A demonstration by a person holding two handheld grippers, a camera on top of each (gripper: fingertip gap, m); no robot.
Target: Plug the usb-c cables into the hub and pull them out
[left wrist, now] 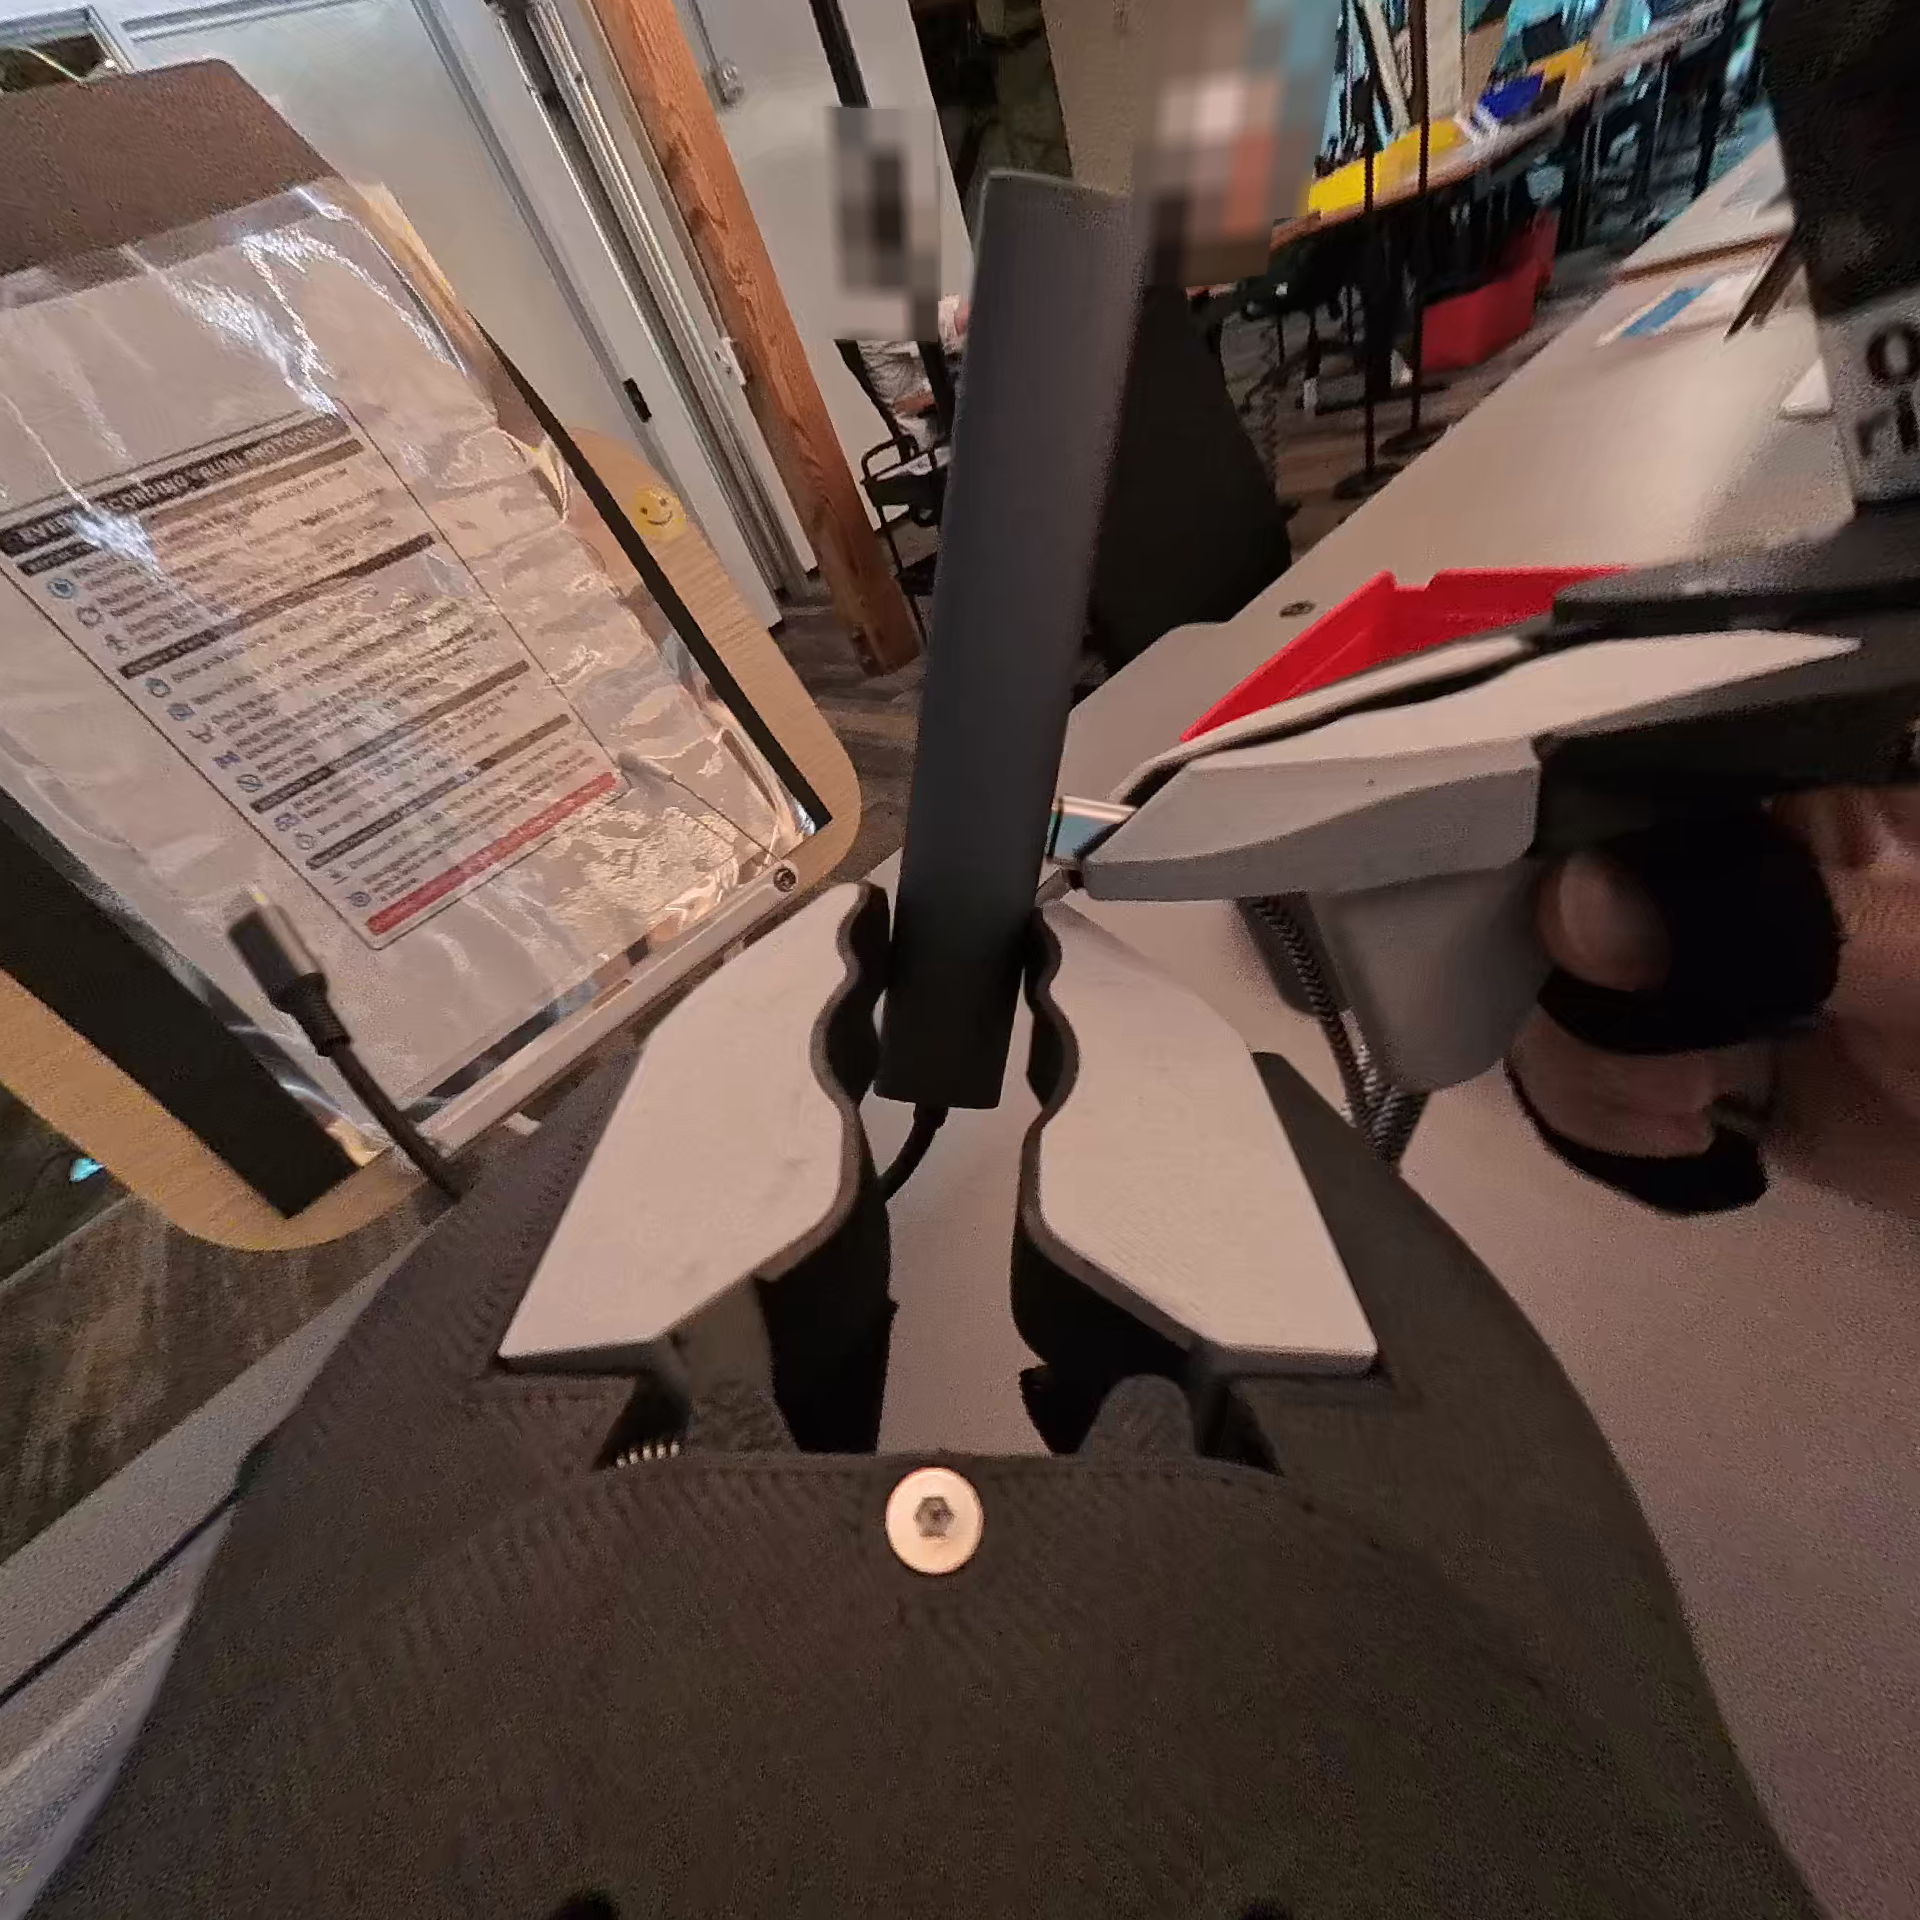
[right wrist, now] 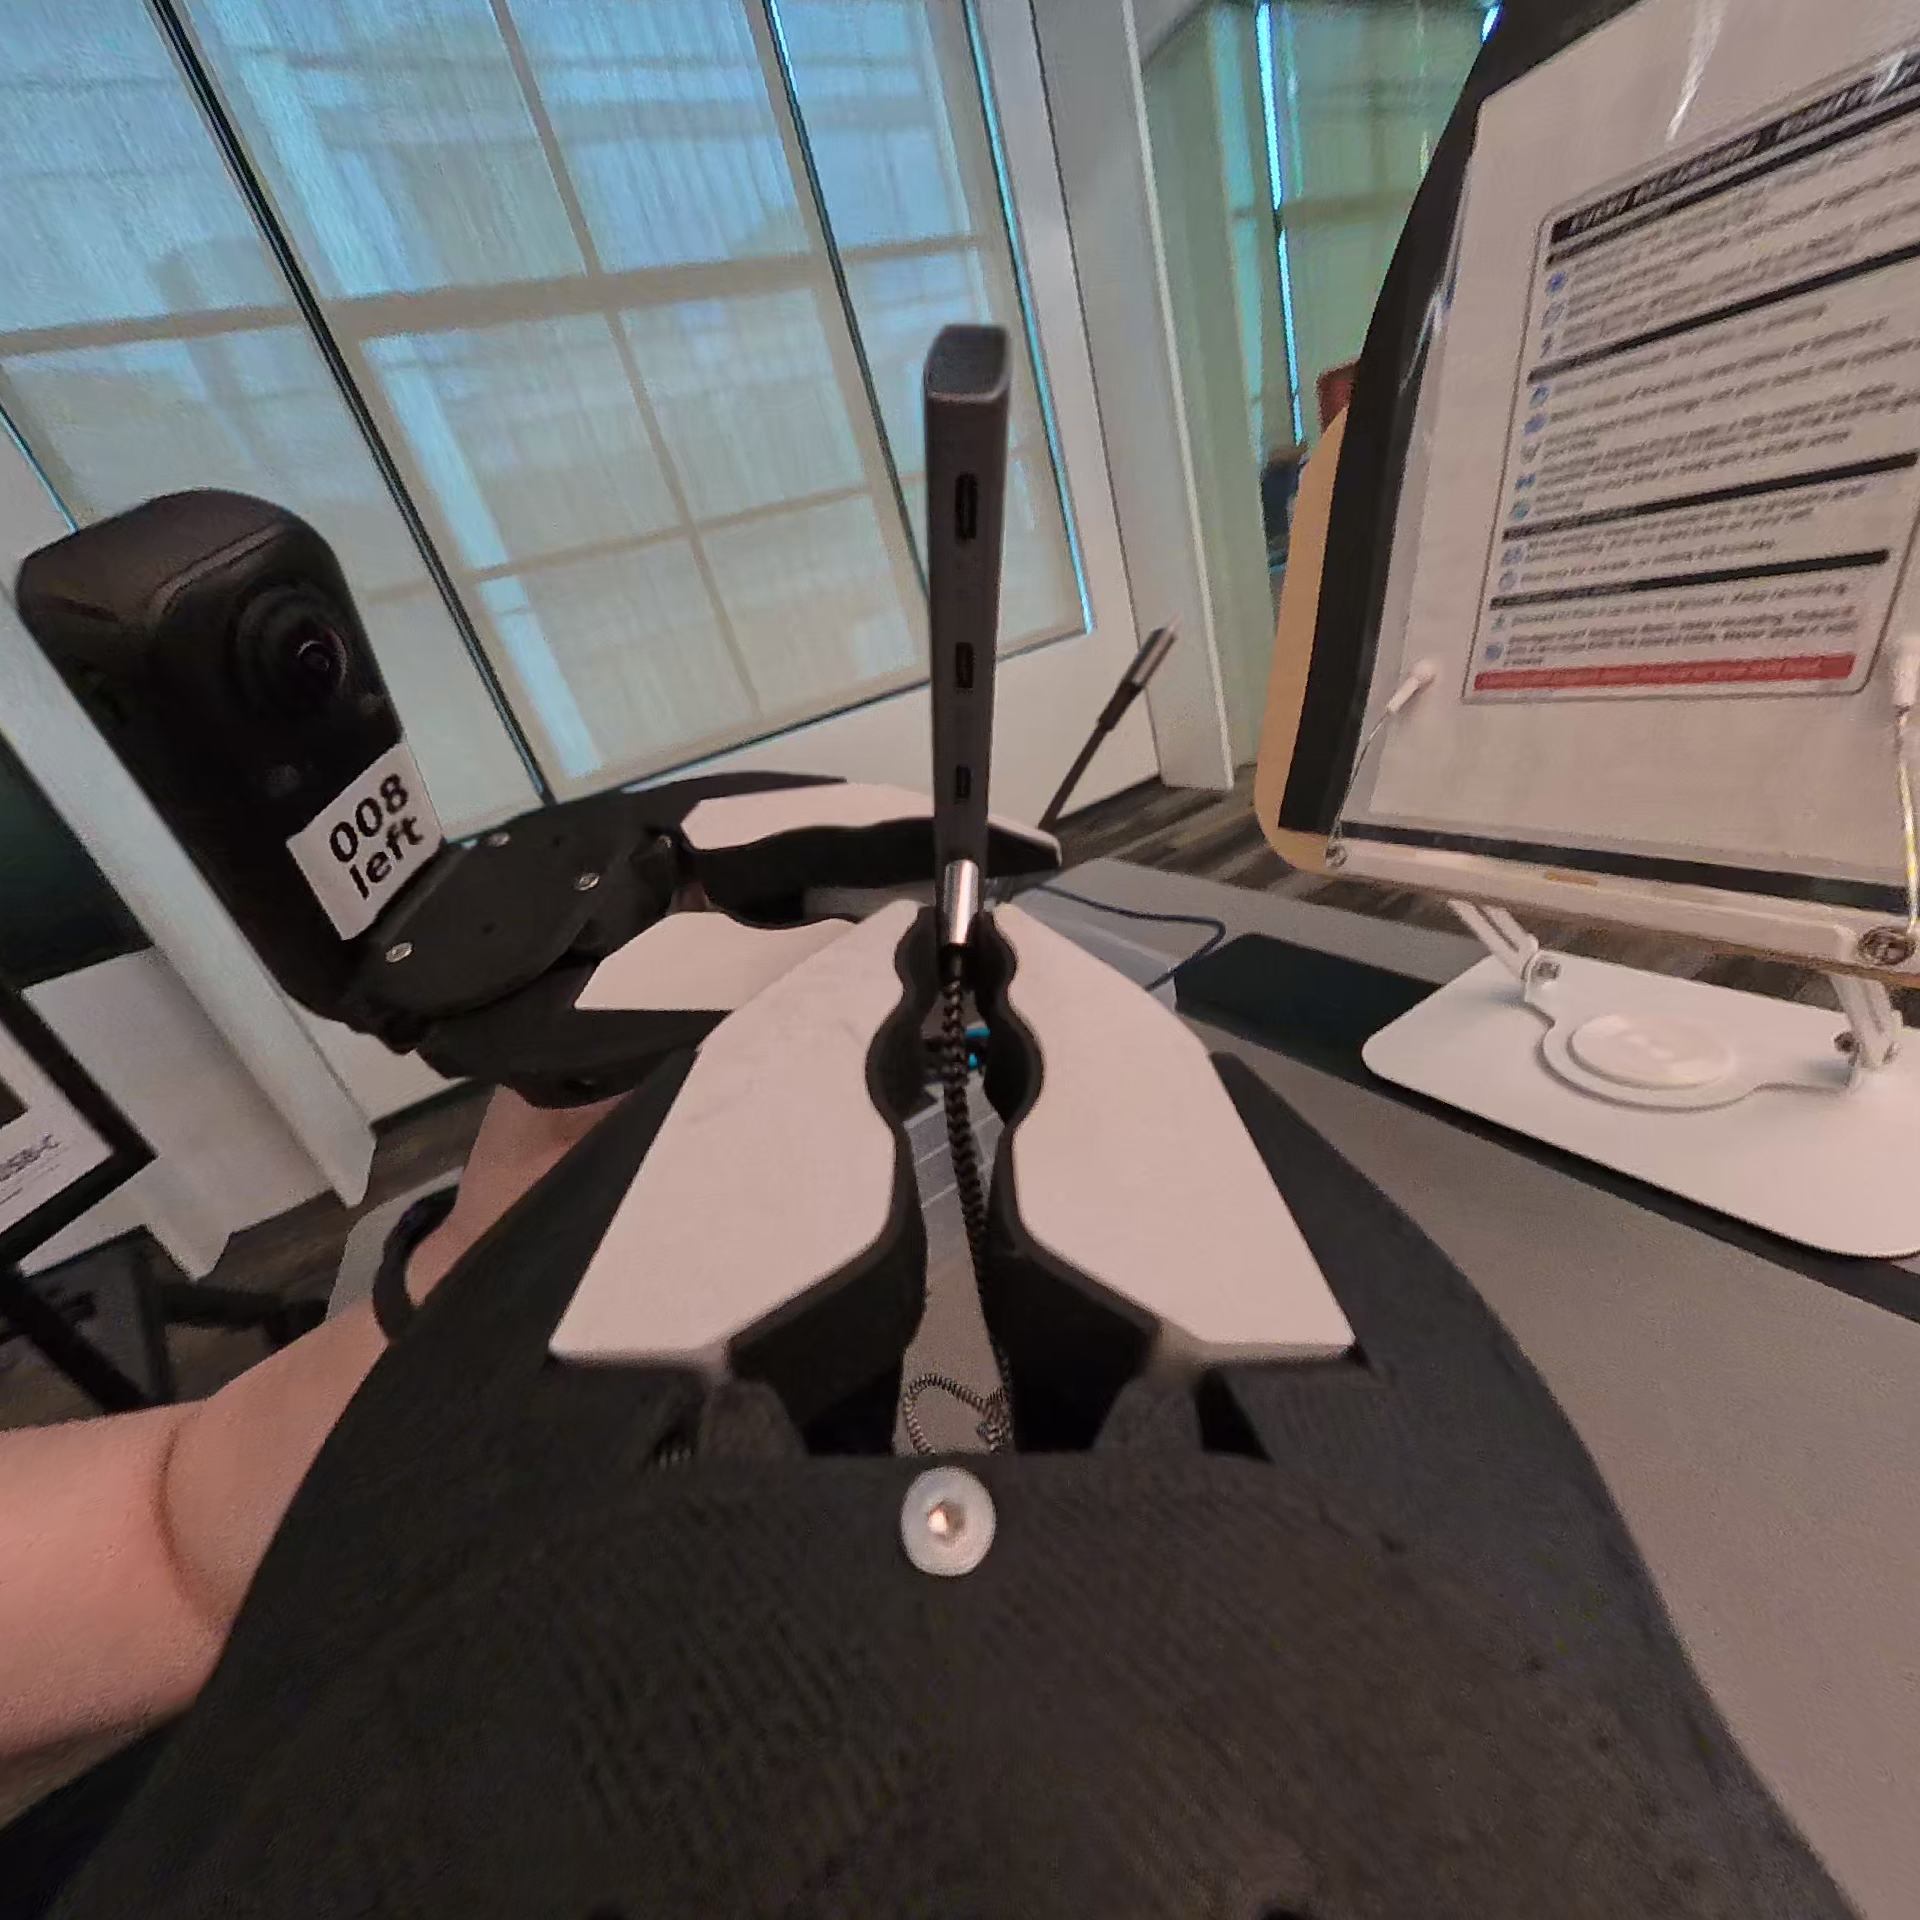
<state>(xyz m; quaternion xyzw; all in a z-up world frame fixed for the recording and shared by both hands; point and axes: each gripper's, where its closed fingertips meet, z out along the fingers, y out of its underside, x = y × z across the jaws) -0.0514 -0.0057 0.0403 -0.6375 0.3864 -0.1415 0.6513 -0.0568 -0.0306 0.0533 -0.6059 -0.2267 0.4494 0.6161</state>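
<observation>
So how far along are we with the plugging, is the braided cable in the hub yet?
Nearly. The left gripper holds the dark hub upright. The right gripper is shut on the braided cable's silver plug, whose tip sits at the hub's lowest side port; full seating cannot be told. The three ports above look empty, and a second black cable sticks up beside the hub, unplugged. Pulling out remains.

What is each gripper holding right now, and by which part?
Left gripper clamps the dark hub near its cable end. Right gripper pinches the braided cable's silver plug.
</observation>
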